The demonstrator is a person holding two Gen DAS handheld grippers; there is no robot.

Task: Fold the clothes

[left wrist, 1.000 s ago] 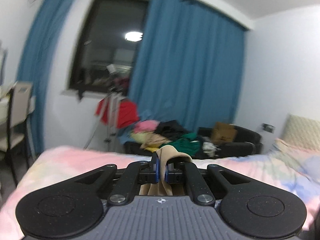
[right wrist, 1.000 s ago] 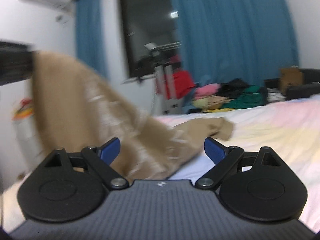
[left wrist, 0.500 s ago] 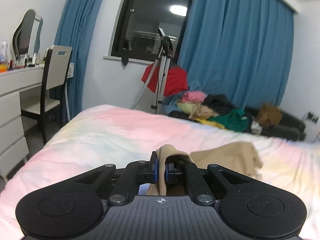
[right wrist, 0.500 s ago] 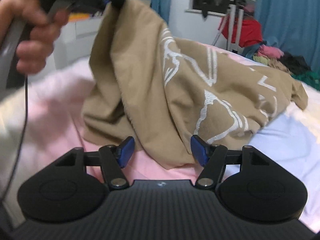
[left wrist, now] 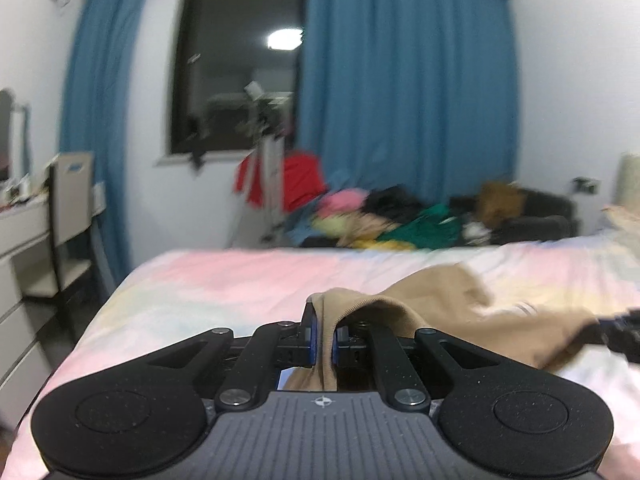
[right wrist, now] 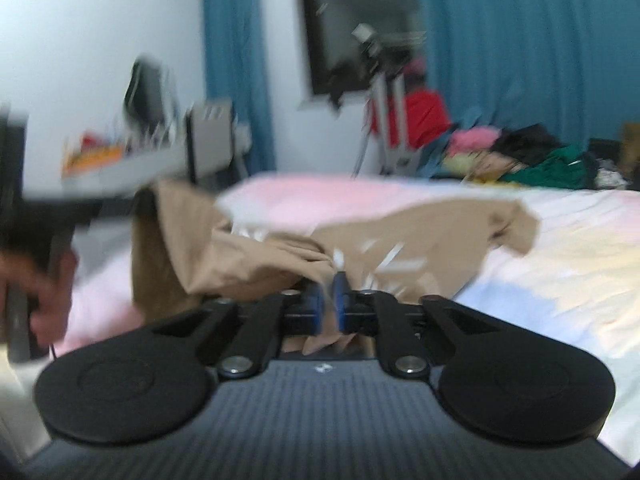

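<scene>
A tan T-shirt [left wrist: 460,304] with a white print is held up over the bed and trails onto the pastel bedcover [left wrist: 224,280]. My left gripper [left wrist: 323,338] is shut on a fold of its edge. In the right wrist view my right gripper [right wrist: 329,306] is shut on another bunched part of the tan T-shirt [right wrist: 420,232]. The left gripper [right wrist: 24,184], blurred, appears at the far left there, held by a hand [right wrist: 44,300], with cloth hanging from it. The right gripper's dark tip [left wrist: 624,336] shows at the right edge of the left wrist view.
A heap of coloured clothes [left wrist: 384,220] lies on a dark sofa [left wrist: 536,216] beyond the bed. A drying rack with a red garment [left wrist: 288,180] stands by the window and blue curtains. A chair [left wrist: 68,216] and a white dresser [left wrist: 20,240] stand to the left.
My right gripper went from open in front of the T-shirt to shut on it. Both views have swung up towards the window, and the cloth now stretches between the two grippers.
</scene>
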